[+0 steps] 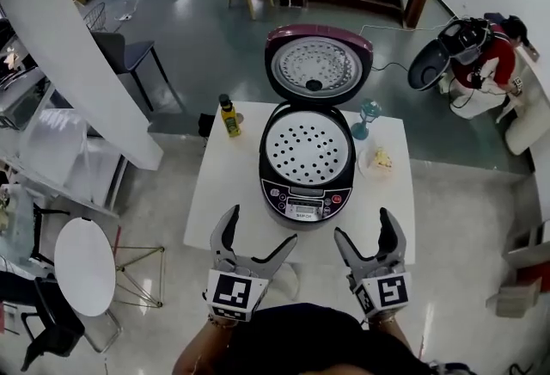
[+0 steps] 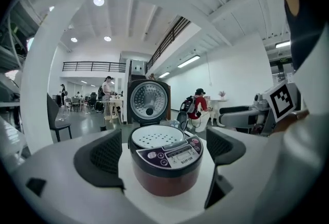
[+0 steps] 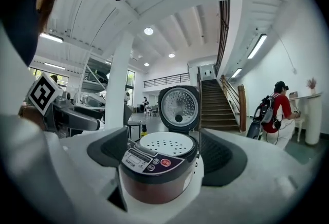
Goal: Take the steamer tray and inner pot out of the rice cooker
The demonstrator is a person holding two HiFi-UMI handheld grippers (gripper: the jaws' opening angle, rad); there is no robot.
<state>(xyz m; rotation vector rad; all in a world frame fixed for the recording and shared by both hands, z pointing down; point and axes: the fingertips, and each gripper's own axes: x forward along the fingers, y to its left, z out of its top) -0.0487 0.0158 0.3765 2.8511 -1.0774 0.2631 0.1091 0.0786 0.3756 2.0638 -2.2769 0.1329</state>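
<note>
The left gripper has its jaws wide apart with nothing held. Its own view frames the cooker between the two dark pads, but the pads do not touch it. The right gripper is the same: jaws spread, empty, with the cooker seen in the gap and standing clear of both pads.

In the head view both grippers hang over the near edge of the white surface, side by side and short of the cooker. The left one is off the cooker's front left corner and the right one off its front right. Each points away from the person, toward the cooker.

The cooker stands about mid-surface. Its long axis runs front to back, straight away from the person. The control panel is at the near end, facing the grippers. The lid is hinged at the far end and stands open, nearly upright, with its pierced metal inner face turned toward the person.

The steamer tray, white and dotted with holes, lies flat in the cooker's mouth. It hides the inner pot beneath.

A yellow bottle stands upright near the far left corner. A blue glass stands to the cooker's right, and a small dish sits nearer than the glass, just beside the cooker.
</note>
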